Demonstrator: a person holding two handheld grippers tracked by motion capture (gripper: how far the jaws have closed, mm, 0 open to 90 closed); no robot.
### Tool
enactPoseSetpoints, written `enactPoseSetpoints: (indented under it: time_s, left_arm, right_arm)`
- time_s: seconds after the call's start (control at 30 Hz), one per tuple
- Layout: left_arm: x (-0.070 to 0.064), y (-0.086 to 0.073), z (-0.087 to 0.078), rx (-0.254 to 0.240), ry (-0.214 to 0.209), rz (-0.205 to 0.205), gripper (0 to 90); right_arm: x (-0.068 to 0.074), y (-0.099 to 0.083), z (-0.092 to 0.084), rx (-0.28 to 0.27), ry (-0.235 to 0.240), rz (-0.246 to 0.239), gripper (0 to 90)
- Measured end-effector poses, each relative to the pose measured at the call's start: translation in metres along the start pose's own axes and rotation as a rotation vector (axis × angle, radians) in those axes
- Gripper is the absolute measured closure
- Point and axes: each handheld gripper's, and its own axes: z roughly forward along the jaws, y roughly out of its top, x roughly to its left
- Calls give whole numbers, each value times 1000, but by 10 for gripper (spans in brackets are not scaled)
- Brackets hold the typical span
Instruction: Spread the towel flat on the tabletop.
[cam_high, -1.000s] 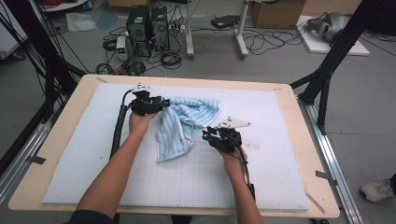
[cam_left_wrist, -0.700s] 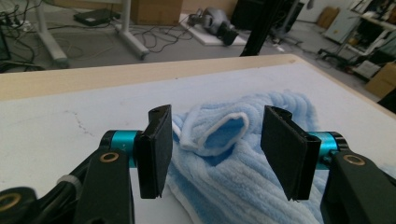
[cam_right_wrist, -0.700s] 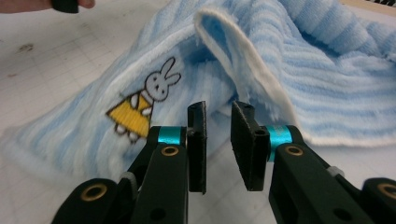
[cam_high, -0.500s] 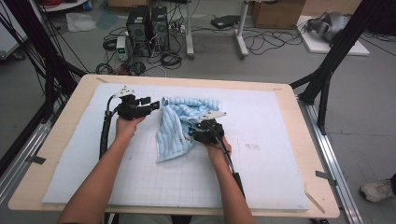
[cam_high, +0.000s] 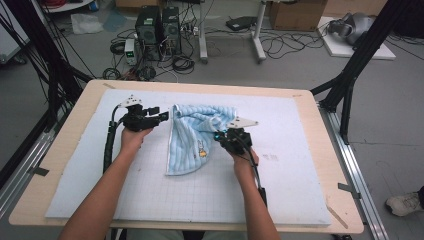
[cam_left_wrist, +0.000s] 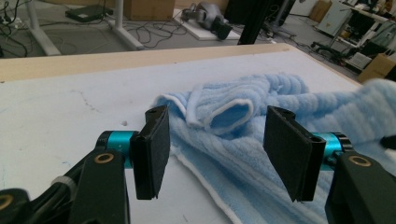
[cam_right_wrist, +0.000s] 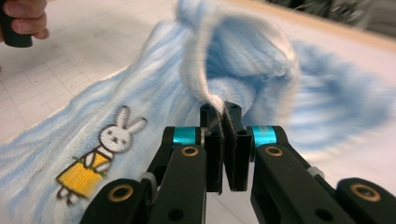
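A: Towel (cam_high: 197, 136) — where does it lie, seen from the high view?

B: Crumpled on the white mat of the desk (cam_high: 310, 210), between the two hands. Its long axis runs from the bunched far end toward the person. The left gripper (cam_high: 159, 118) hovers just beside its left edge; the right gripper (cam_high: 223, 137) sits at its right edge.

A: And the left gripper view?

B: The left gripper's fingers (cam_left_wrist: 152, 151) stand wide apart and empty. The towel's white-hemmed edge (cam_left_wrist: 201, 165) lies just ahead and below, running diagonally under the gap, with a folded corner (cam_left_wrist: 224, 109) a little farther on.

A: The right gripper view?

B: The right gripper (cam_right_wrist: 223, 149) is clamped on a fold of the hem (cam_right_wrist: 210, 100), lifting it; the rabbit print (cam_right_wrist: 100, 156) lies to the left of those fingers.

A: So what does the next move hinge on?

B: Likely the left hand is nearer the free edge, and need only go forward and down to take it.
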Motion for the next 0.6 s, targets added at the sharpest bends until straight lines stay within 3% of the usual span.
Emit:
enactPoseSetpoints:
  time_s: [0.27,0.5,0.6]
  left_arm:
    - [-11,-7,1,8,-26,32,416]
    - [-23,-11,7,19,-69,51,405]
    - [-26,-12,7,25,-78,47,389]
  right_arm:
    - [-16,-19,-79,-57,-125,-6,879]
    - [-26,-43,-114,-77,-204,50,879]
    - [-33,-49,-123,-42,-290,92,879]
